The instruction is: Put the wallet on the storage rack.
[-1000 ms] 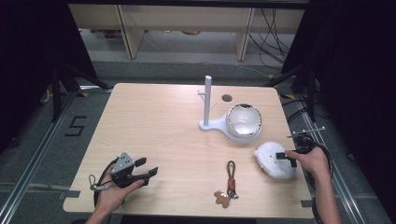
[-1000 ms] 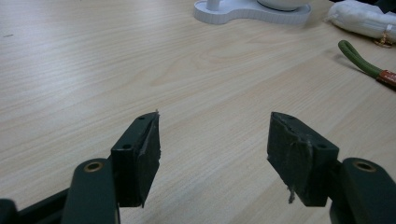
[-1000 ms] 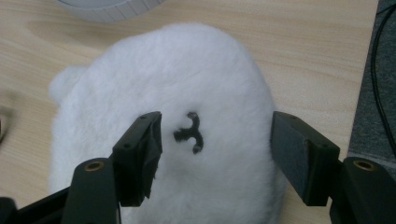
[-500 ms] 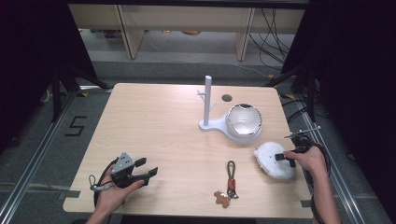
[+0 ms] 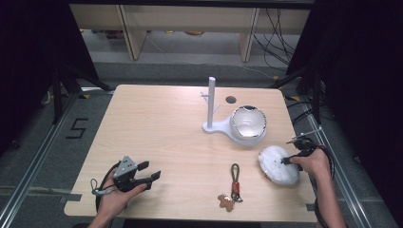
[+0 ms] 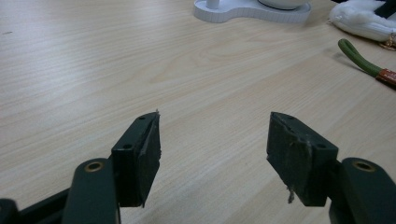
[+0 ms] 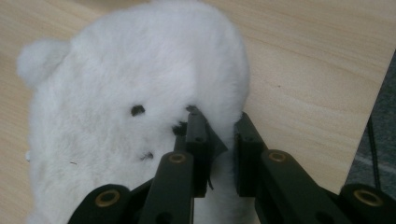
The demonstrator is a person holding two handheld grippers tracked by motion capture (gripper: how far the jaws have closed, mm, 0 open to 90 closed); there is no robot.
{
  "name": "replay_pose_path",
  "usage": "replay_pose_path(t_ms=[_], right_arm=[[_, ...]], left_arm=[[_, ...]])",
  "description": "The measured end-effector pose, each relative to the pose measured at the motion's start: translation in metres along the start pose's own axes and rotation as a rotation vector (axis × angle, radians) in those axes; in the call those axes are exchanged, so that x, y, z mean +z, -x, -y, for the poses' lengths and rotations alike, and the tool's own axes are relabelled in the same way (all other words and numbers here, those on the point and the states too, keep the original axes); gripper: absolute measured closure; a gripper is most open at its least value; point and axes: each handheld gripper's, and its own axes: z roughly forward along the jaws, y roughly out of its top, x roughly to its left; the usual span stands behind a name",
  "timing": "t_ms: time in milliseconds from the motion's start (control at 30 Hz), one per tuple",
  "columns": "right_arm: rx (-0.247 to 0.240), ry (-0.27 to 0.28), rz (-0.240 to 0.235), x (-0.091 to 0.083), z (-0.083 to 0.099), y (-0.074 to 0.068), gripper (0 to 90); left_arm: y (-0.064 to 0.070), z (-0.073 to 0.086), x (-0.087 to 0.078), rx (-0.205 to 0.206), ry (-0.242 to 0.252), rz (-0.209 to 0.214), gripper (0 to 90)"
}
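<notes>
- Pinching the white plush (image 7: 135,116) at its right edge, the right gripper (image 7: 219,140) has its jaws nearly together with a fold of fur squeezed between them, so it's holding the toy.
- In the high view the plush (image 5: 278,164) sits at the near right of the table (image 5: 157,128), just near of the bowl (image 5: 247,123) on the white stand (image 5: 211,107). The right gripper (image 5: 293,154) is on its right side, so the toy lies to the left of the claw.
- Its long axis looks like it runs far-left to near-right, and the grip is near the far-right end, I'd say.
- Right hand (image 5: 316,164) is obviously the nearer one. The left gripper (image 5: 142,175) rests way over at the near left, well apart from the toy, jaws spread wide with nothing between them, just bare wood in front of the left gripper (image 6: 212,140).
- A keychain (image 5: 233,185) lies between the two hands, near the front edge, untouched.
- Versus a second ago: the plush has shifted a little and looks turned, with the right hand moved a touch too. Left hand, keychain and stand haven't budged.
- My guess is any lift goes up and left, toward the stand.
</notes>
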Motion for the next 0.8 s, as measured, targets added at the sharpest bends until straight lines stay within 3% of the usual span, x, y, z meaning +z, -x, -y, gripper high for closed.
replay_pose_path(t_ms=[33,67,100,133,167,267,333,367,400,433,467,533,600,633,700,733,767,800], right_arm=[[0.045,-0.016,0.004,-0.001,0.001,-0.005,80.9],[-0.008,0.001,0.013,-0.001,0.001,-0.005,81.0],[0.006,0.016,0.018,-0.002,0.002,-0.009,81.0],[-0.035,0.011,0.039,-0.004,0.003,-0.01,81.1],[-0.057,0.025,0.023,-0.007,0.004,-0.013,81.2],[-0.158,0.1,0.06,-0.016,0.007,-0.019,81.2],[-0.182,0.151,0.081,-0.025,0.011,-0.028,81.2],[-0.222,0.164,0.088,-0.028,0.011,-0.028,81.2],[-0.222,0.164,0.088,-0.028,0.011,-0.028,81.2],[-0.232,0.209,0.109,-0.038,0.014,-0.037,81.3],[-0.232,0.209,0.109,-0.038,0.014,-0.037,81.3],[-0.248,0.271,0.132,-0.05,0.017,-0.046,81.4],[-0.249,0.284,0.138,-0.052,0.018,-0.048,81.4],[-0.296,0.328,0.167,-0.06,0.019,-0.052,81.5],[-0.302,0.337,0.172,-0.064,0.019,-0.053,81.5],[-0.346,0.382,0.199,-0.072,0.018,-0.056,81.5],[-0.346,0.382,0.199,-0.072,0.018,-0.056,81.5],[-0.343,0.421,0.206,-0.078,0.017,-0.06,81.5]], left_arm=[[0.0,0.0,0.001,0.001,0.007,-0.009,34.9],[0.0,0.0,0.0,0.004,-0.003,-0.002,34.9],[0.0,0.0,0.0,0.004,-0.003,-0.001,34.9],[0.0,0.0,0.0,0.003,-0.002,-0.001,35.0],[0.001,0.0,-0.001,0.004,-0.003,-0.007,35.0],[0.001,0.0,-0.001,0.006,-0.004,-0.008,35.0],[0.001,0.0,-0.001,0.006,-0.004,-0.007,35.1],[0.002,0.0,0.0,0.002,0.001,-0.006,35.1],[0.002,0.0,0.0,0.002,0.001,-0.006,35.1],[0.002,0.0,0.0,0.006,-0.003,-0.005,35.1],[0.002,0.0,0.0,0.006,-0.003,-0.005,35.1],[0.002,0.001,0.0,0.005,-0.002,-0.001,35.1],[0.002,0.001,0.0,0.006,-0.005,0.0,35.1],[0.002,0.0,0.0,0.01,-0.013,-0.009,35.1],[0.002,0.001,0.0,0.009,-0.009,-0.005,35.1],[0.002,0.001,0.0,0.01,-0.011,-0.007,35.1],[0.002,0.001,0.0,0.01,-0.011,-0.007,35.1],[0.002,0.001,0.0,0.009,-0.012,-0.009,35.1]])
